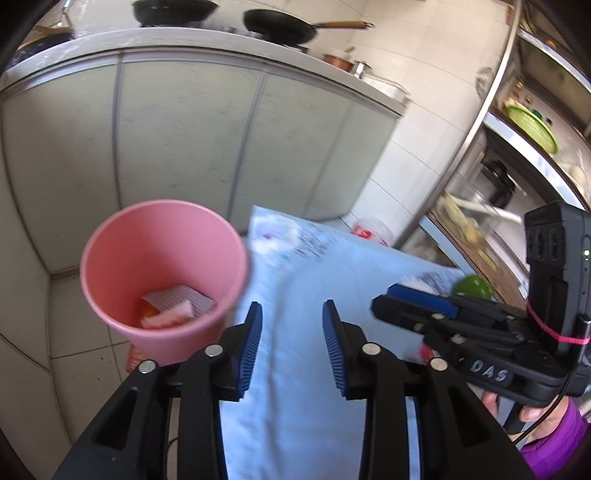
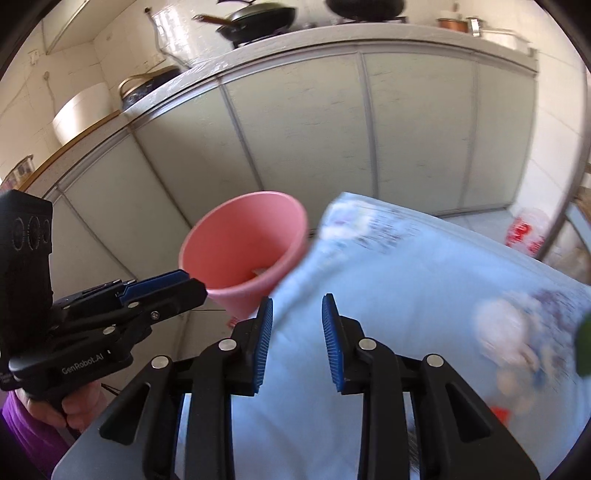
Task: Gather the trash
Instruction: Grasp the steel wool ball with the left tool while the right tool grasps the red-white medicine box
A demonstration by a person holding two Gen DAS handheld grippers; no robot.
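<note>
A pink bin (image 1: 162,277) stands on the floor at the left of a light blue cloth-covered table (image 1: 314,314); it also shows in the right wrist view (image 2: 243,254). Several scraps of trash (image 1: 173,308) lie at its bottom. My left gripper (image 1: 291,339) is open and empty above the table's near left part, just right of the bin. My right gripper (image 2: 297,336) is open and empty over the cloth; from the left wrist view its fingers (image 1: 417,299) look close together. A green object (image 1: 472,288) and a red scrap (image 2: 498,413) lie on the table's right side.
Grey kitchen cabinets (image 1: 184,140) with a worktop and black pans (image 1: 280,24) stand behind the bin. A metal shelf rack (image 1: 517,177) stands at the right. A red-and-white plastic bag (image 1: 369,230) lies on the floor beyond the table.
</note>
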